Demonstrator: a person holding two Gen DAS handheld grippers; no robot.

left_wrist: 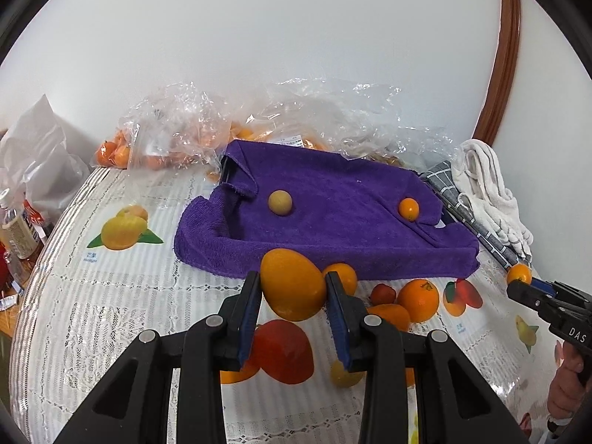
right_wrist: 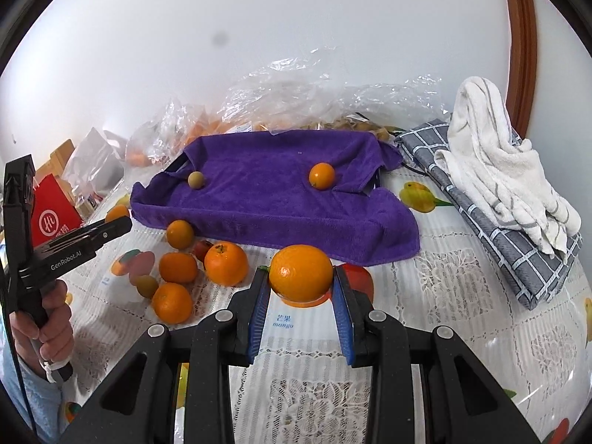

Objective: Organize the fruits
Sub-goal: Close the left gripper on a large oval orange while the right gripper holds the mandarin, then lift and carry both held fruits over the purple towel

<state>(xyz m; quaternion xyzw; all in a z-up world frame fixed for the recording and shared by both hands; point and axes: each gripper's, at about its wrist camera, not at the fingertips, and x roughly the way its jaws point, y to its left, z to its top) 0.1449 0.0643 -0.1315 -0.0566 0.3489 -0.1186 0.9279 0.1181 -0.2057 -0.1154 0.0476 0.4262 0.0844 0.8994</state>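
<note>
Two grippers each hold a fruit above the table. The left gripper (left_wrist: 292,288) is squeezed on a big yellow-orange fruit (left_wrist: 292,284), maybe a mango. The right gripper (right_wrist: 300,285) is squeezed on a small round orange (right_wrist: 300,273). Both fruits are up off the lace tablecloth (right_wrist: 444,296), just in front of the purple towel (right_wrist: 266,199). The towel covers a tray, and a little orange (right_wrist: 322,175) and a small tan fruit (right_wrist: 195,180) sit on it, well apart. More oranges (right_wrist: 225,263) lie in a bunch on the cloth near the towel.
</note>
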